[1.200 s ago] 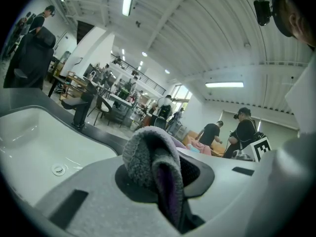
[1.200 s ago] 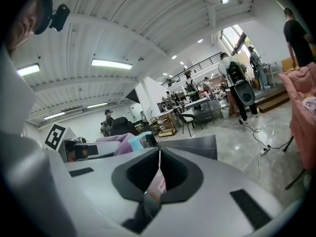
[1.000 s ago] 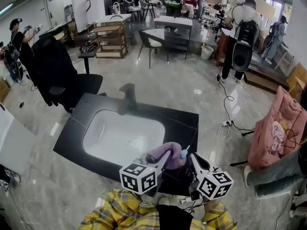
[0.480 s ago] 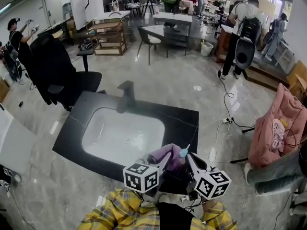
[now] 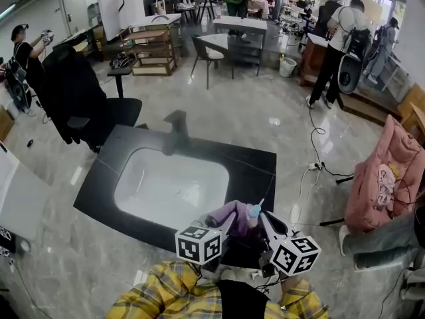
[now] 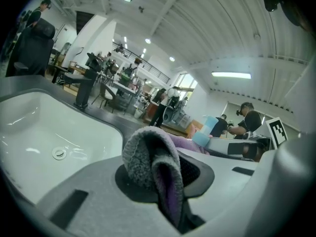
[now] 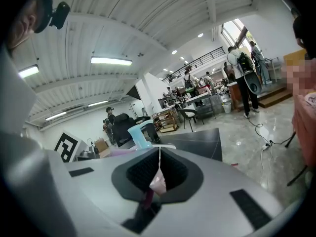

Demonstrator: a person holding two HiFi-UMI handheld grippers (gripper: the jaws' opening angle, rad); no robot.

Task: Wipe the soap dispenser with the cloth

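Down at the bottom edge, yellow plaid sleeves [image 5: 166,291] ran out of the head view, so the hands on the tools never showed. The left gripper [image 6: 163,181] had its jaws clamped on the cloth [image 6: 148,154], a grey-and-purple fold bulging out of the gap and covering the tips. The right gripper [image 7: 159,157] had its jaws pressed tight together, with just a thin pinkish scrap [image 7: 158,181] nipped in the seam; what it belonged to could not be made out.

Between the two tools, the soap dispenser [image 5: 252,212] stood on the near right part of the dark desk [image 5: 255,171], right of the white basin [image 5: 172,188]. Only its pale blue pump head was clear, because the cloth lay bunched against its left side and the jaws hid the body.

Farther back, the faucet [image 5: 178,133] was a dim blur at the basin's far rim. Beyond it was a black office chair [image 5: 80,98] and a busy room too small to read.
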